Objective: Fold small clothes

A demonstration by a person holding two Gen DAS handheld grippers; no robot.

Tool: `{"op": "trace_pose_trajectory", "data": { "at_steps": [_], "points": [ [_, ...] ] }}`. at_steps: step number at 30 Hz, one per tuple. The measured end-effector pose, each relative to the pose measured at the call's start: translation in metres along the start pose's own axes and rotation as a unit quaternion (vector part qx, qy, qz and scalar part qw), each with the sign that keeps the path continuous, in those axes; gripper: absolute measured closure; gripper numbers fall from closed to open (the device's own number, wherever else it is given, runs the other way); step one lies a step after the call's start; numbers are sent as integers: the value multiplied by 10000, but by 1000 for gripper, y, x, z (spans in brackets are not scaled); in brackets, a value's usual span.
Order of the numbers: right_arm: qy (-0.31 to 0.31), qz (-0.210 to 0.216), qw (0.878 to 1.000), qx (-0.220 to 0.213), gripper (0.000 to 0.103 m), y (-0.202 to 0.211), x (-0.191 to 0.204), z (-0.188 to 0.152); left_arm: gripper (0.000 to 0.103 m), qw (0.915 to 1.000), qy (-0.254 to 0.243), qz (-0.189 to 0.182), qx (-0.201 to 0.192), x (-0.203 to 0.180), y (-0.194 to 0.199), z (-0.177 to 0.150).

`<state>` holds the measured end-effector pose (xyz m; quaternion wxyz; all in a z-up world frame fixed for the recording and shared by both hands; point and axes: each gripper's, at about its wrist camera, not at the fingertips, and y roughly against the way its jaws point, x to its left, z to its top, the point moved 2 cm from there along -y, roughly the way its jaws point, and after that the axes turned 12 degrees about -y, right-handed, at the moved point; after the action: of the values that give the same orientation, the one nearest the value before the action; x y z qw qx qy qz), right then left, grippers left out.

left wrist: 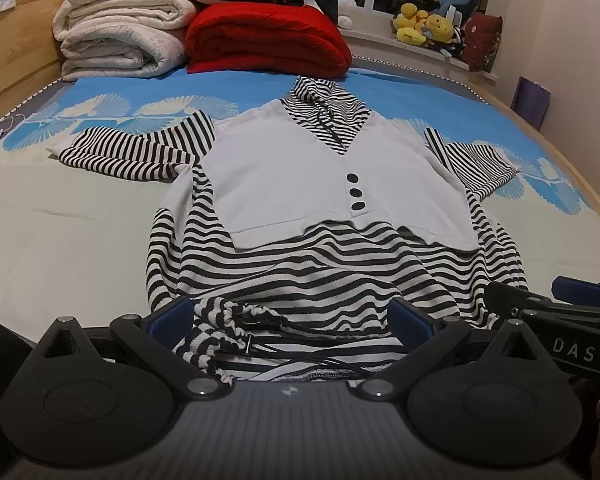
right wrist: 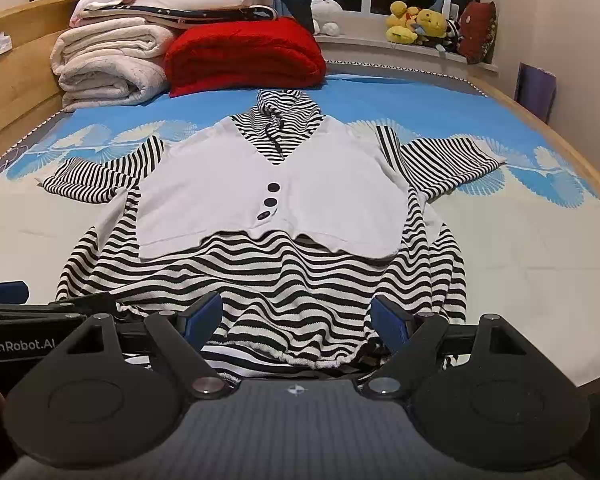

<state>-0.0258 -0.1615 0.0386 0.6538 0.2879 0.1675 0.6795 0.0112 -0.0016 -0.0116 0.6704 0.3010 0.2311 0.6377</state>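
A small black-and-white striped hooded top with a white vest panel and black buttons lies face up on the bed, sleeves spread. It also shows in the right wrist view. My left gripper is open, its blue pads either side of the gathered drawstring hem at the near left. My right gripper is open over the hem's near right part. The right gripper shows at the right edge of the left wrist view.
The bed sheet is grey near me and blue with white fans farther off. Folded white blankets and a red blanket lie at the far end. Plush toys sit on the window sill. A wooden bed frame runs along the left.
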Motion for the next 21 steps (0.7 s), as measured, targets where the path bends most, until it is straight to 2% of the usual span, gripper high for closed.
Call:
{"op": "trace_pose_trajectory", "data": {
  "at_steps": [21],
  "points": [
    [-214, 106, 9994, 247, 21, -1, -3, -1, 0, 9999, -29, -11, 121, -1, -1, 0]
  ]
}}
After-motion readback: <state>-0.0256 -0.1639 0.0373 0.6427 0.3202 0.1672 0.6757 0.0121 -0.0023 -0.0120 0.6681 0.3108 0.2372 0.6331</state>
